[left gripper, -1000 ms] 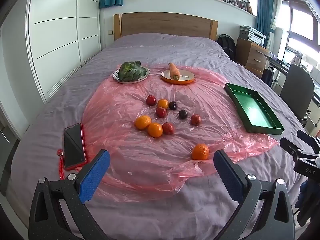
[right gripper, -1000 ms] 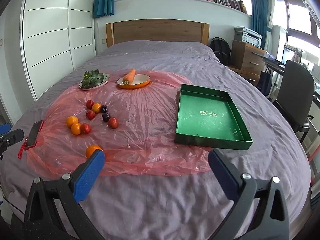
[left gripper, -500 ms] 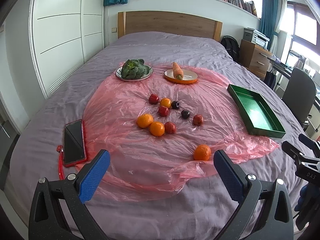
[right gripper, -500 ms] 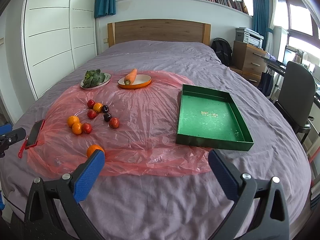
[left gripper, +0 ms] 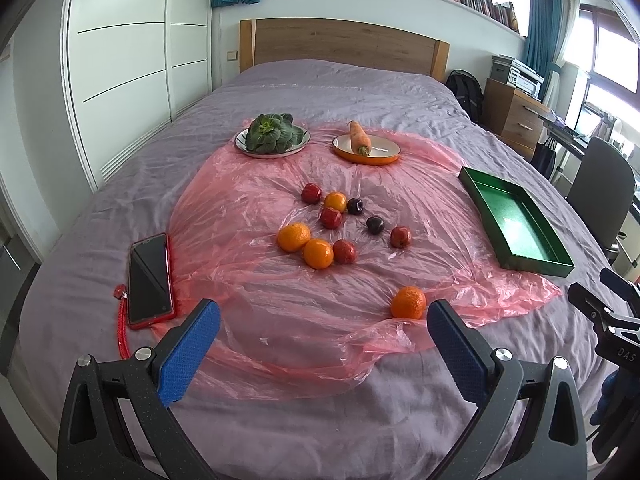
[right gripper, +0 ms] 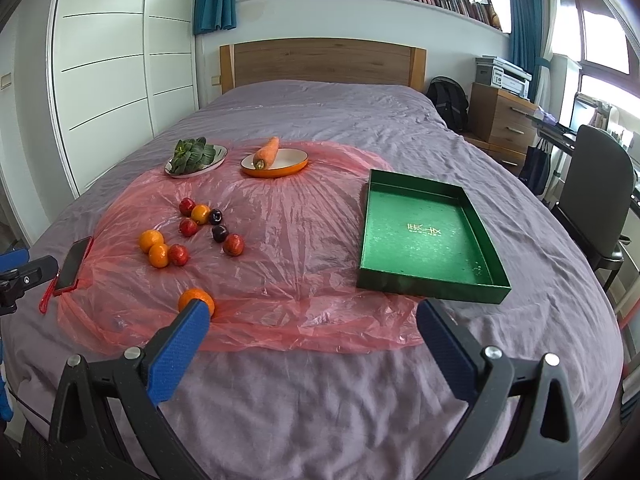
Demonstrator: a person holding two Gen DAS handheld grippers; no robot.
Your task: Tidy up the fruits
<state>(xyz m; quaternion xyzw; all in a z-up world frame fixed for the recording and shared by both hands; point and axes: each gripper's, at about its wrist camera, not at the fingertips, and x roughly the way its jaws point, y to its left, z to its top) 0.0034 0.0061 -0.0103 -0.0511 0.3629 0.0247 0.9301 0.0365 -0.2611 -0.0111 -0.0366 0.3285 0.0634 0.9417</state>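
- Since a second ago both views have eased slightly nearer the bed (left gripper: 340, 92); the fruit lies where it did.
- Left gripper (left gripper: 323, 322): fingers spread wide, holding and touching nothing, above the near edge of the pink sheet (left gripper: 248, 200).
- Right gripper (right gripper: 313, 322): equally wide, empty, over bare cover.
- Fruit cluster (left gripper: 332, 218) sits mid-sheet; a lone orange (left gripper: 408, 302) lies near the sheet's front edge.
- Green tray (right gripper: 424, 240) is empty, right of the fruit, with open sheet between them.
- Phone (left gripper: 150, 280) lies at the sheet's left edge.
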